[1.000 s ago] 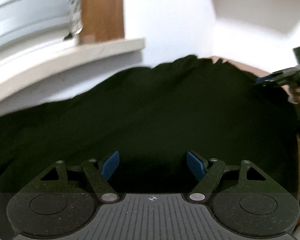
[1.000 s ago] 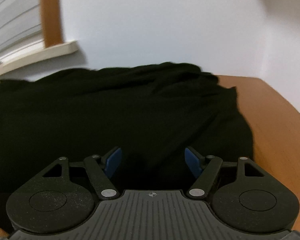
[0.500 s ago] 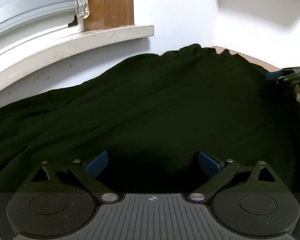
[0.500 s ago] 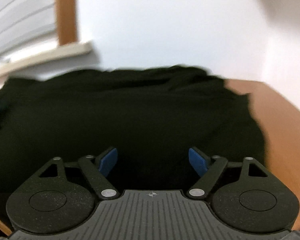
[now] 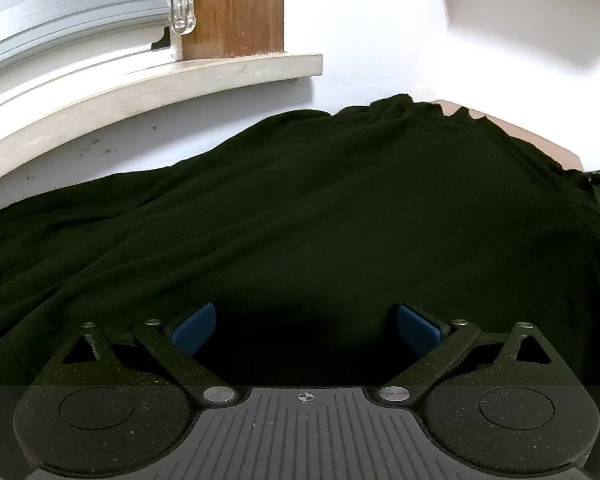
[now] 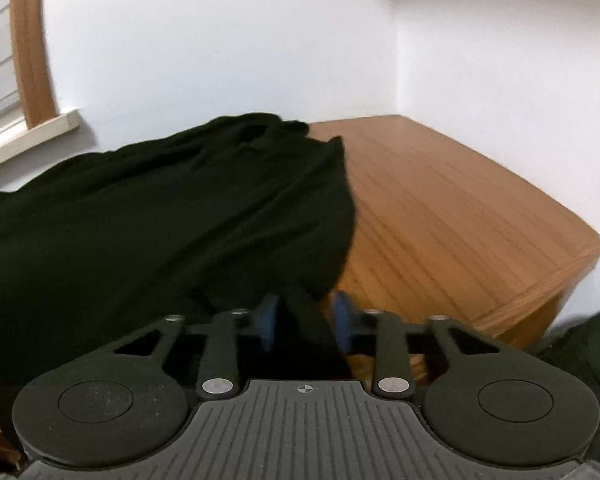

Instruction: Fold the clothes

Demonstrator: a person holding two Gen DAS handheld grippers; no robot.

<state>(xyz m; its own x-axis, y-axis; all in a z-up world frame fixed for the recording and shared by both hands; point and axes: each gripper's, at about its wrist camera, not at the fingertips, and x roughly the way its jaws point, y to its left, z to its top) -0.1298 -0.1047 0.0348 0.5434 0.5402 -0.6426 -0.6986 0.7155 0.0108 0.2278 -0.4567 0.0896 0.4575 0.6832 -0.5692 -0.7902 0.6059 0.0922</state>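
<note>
A black garment (image 5: 300, 200) lies spread and wrinkled over the wooden table (image 6: 460, 220), filling most of the left wrist view. My left gripper (image 5: 305, 320) hovers low over its near part, open wide, with its blue pads (image 5: 192, 328) far apart and not pressing the cloth. In the right wrist view the black garment (image 6: 160, 220) ends in a right-hand edge near the middle. My right gripper (image 6: 305, 316) is at that edge's near corner, shut on a fold of the black cloth that runs between its blue pads (image 6: 268, 320).
A white window sill (image 5: 140, 92) and a brown wooden frame (image 5: 232, 8) with a clear clip (image 5: 182, 4) stand behind the table on the left. White walls close the far corner. The table's right edge (image 6: 580, 260) drops off, with dark cloth (image 6: 592, 344) below it.
My right gripper has slid right to the garment's right edge and shut on the cloth. The left gripper's jaws spread wider and it stayed almost in place.
</note>
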